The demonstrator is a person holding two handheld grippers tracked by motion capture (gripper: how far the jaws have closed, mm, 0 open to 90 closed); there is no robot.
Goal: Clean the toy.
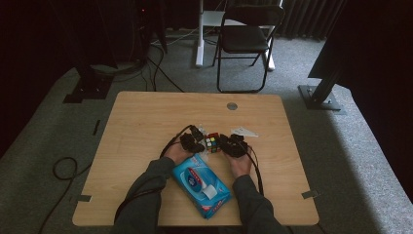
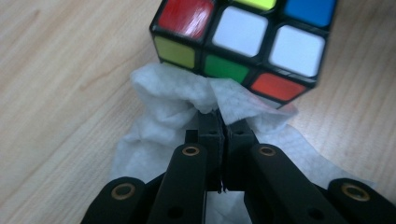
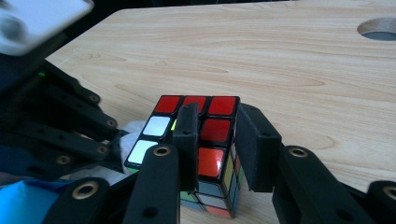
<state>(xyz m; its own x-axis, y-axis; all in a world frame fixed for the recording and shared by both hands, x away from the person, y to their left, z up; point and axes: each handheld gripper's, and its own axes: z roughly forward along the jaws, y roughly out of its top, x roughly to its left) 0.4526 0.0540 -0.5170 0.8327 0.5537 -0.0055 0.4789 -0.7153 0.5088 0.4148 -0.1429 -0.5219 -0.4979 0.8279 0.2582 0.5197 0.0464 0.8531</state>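
A colour cube [image 1: 212, 142] [image 2: 243, 32] [image 3: 212, 130] stands on the wooden table [image 1: 146, 117], between my two grippers. My left gripper [image 1: 198, 145] [image 2: 223, 123] is shut on a bunched white wipe [image 2: 173, 102], and the wipe presses against the cube's lower edge. From the other side, my right gripper [image 1: 225, 143] [image 3: 219, 116] is shut on the cube, one finger over its red face and the other on the adjoining side. In the right gripper view the left gripper [image 3: 60, 130] and the wipe [image 3: 135, 128] appear at the cube's left.
A blue pack of wipes [image 1: 202, 185] [image 3: 23, 200] lies between the forearms near the front edge. A pale scrap [image 1: 243, 131] lies just beyond the right gripper. A round hole [image 1: 232, 106] [image 3: 378, 28] sits near the far edge. A black chair [image 1: 246, 36] stands behind the table.
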